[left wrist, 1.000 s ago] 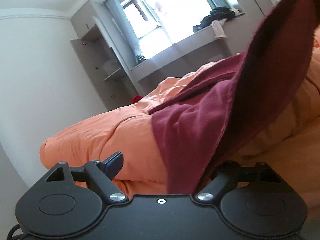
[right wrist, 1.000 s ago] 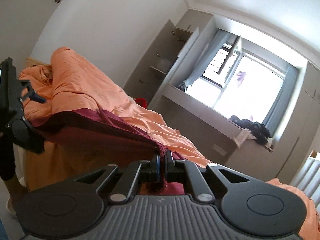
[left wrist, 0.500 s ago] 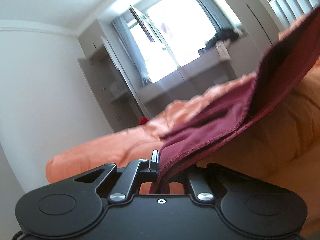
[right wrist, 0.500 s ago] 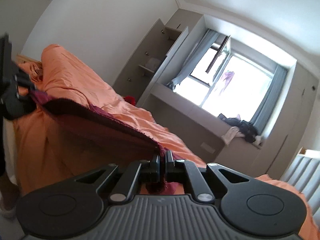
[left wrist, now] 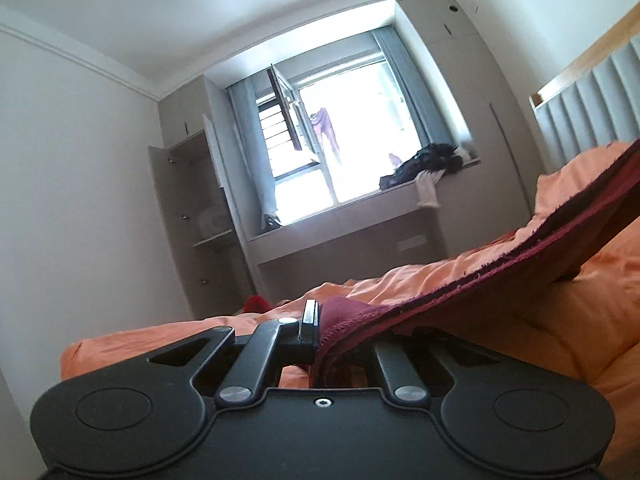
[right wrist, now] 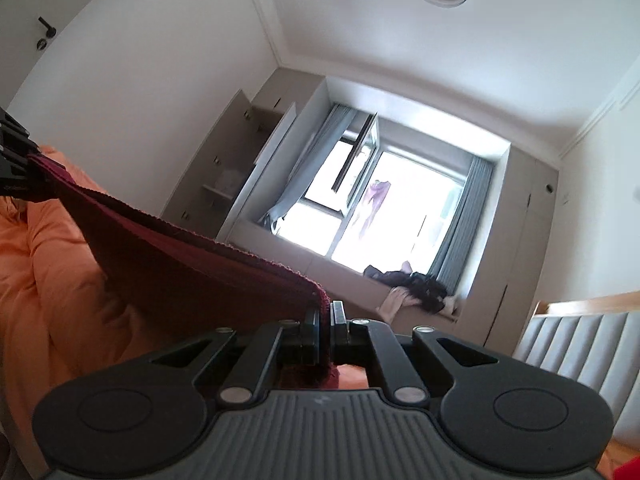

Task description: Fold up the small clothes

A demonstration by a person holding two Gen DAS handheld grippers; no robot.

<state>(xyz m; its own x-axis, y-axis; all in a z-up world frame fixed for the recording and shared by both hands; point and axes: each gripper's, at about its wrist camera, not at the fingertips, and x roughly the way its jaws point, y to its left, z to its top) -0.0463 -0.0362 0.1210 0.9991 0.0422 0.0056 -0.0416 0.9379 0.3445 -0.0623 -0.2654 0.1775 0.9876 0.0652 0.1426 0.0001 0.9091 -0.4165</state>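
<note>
A dark red garment [left wrist: 500,268] is stretched in the air between my two grippers, above the orange bedding [left wrist: 568,320]. My left gripper [left wrist: 320,320] is shut on one corner of it; the cloth runs up and right from the jaws. My right gripper [right wrist: 325,324] is shut on the opposite corner; in the right wrist view the garment [right wrist: 168,264] spans left to the left gripper [right wrist: 16,168] at the frame's left edge. The garment's lower part hangs out of sight.
The orange bed [right wrist: 44,280] lies below. A padded headboard [left wrist: 592,112] stands on the right. A bright window [left wrist: 340,152] with clothes piled on its sill [left wrist: 424,160] faces me. An open wardrobe [left wrist: 196,220] is at the left. A small red object [left wrist: 256,303] lies beyond the bed.
My left gripper closed on the garment's corner. Both grippers then rose and tilted upward, lifting the garment off the bed and pulling it taut.
</note>
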